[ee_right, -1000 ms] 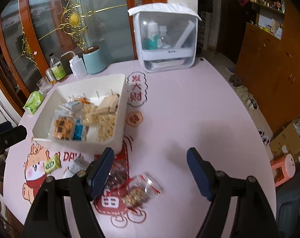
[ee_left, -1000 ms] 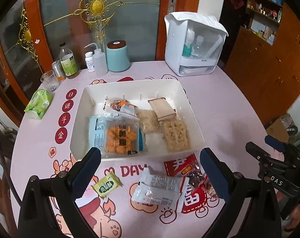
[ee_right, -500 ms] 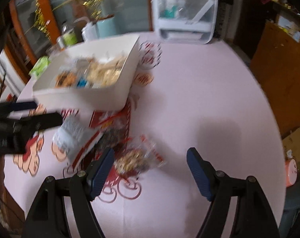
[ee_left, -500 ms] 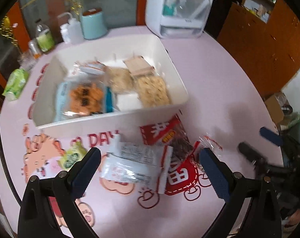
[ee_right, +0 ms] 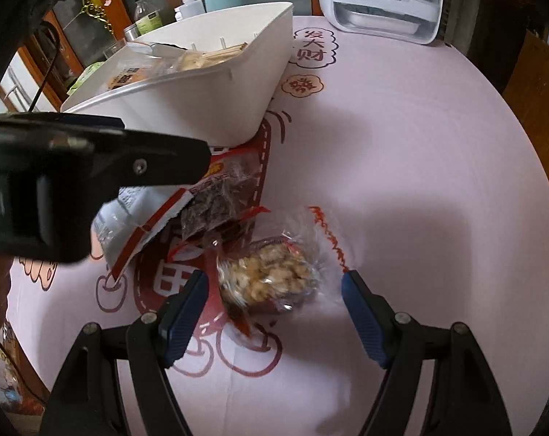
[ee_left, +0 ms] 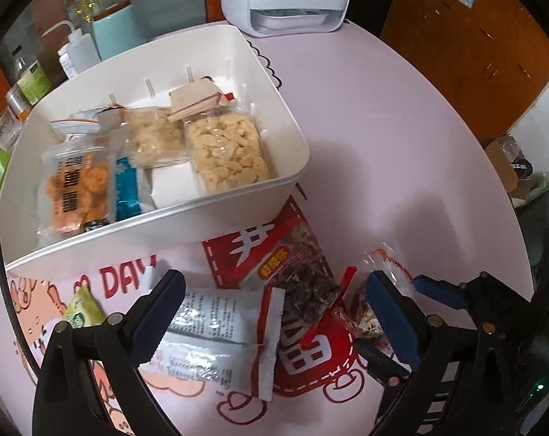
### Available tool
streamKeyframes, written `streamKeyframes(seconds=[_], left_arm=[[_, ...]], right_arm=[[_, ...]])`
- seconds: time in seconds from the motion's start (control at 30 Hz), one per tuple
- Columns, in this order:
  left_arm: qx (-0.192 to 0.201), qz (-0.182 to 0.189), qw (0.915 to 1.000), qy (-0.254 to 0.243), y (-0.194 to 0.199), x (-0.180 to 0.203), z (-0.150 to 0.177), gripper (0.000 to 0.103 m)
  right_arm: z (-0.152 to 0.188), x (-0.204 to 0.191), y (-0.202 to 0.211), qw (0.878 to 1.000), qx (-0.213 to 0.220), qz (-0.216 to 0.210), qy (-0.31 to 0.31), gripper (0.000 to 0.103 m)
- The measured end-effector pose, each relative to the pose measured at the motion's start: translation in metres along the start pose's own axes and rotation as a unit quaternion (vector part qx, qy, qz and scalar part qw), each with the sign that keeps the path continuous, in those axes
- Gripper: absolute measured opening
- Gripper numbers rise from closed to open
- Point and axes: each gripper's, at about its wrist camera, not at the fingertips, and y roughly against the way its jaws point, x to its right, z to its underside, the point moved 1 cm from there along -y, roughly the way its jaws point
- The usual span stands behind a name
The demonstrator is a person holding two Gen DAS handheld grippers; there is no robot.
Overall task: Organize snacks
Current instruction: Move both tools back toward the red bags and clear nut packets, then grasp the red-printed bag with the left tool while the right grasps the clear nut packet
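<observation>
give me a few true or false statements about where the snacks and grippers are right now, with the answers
1. The right gripper is open with a clear bag of pale nuts between its fingers. True.
2. The white bin has nothing in it. False: it holds several snack packs, among them an orange cracker pack.
3. The left gripper is shut on the silver-white packet. False: it is open, with the packet lying on the table between its fingers.
4. A small green packet lies on the table outside the bin. True.
5. The dark snack pack with the red label sits inside the bin. False: it lies on the table in front of the bin.
</observation>
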Motion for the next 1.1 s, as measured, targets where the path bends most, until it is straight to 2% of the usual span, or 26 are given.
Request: streamKeyframes(seconds=[0.1,0.2,0.37,0.5,0.57,0.77,1.1], left_arm=[[-0.004,-0.001,1.0,-0.002,-0.007,0.002,-0.002,0.099],[-0.011,0.0,0.9999,0.003,-0.014,0.001,-0.004,0.099],[-0.022,0.0,0.9998,0.003,-0.024,0.003,-0.006,0.099],[-0.032,0.003,0.9995,0.0,-0.034,0.008,-0.008,0.099],[-0.037,0.005,0.9993,0.001,-0.04,0.01,-0.01,0.099],[-0.067,0.001,0.9977,0.007,-0.064,0.016,-0.011,0.091],[-0.109,0.031,0.9927,0.043,-0.077,0.005,0.005,0.091]], right_arm=[[0.0,0.002,-0.01,1.0,-0.008,-0.006,-0.006,0.076],[0.001,0.002,-0.008,1.0,0.009,-0.012,-0.003,0.068],[0.005,0.006,-0.001,1.0,0.015,-0.006,0.011,0.061],[0.006,0.014,0.008,1.0,0.018,-0.004,0.0,0.056],[0.007,0.019,0.012,1.0,0.02,-0.006,-0.011,0.05],[0.011,0.027,0.015,1.0,0.017,0.0,-0.021,0.05],[0.015,0.026,0.015,1.0,0.016,0.0,-0.025,0.05]])
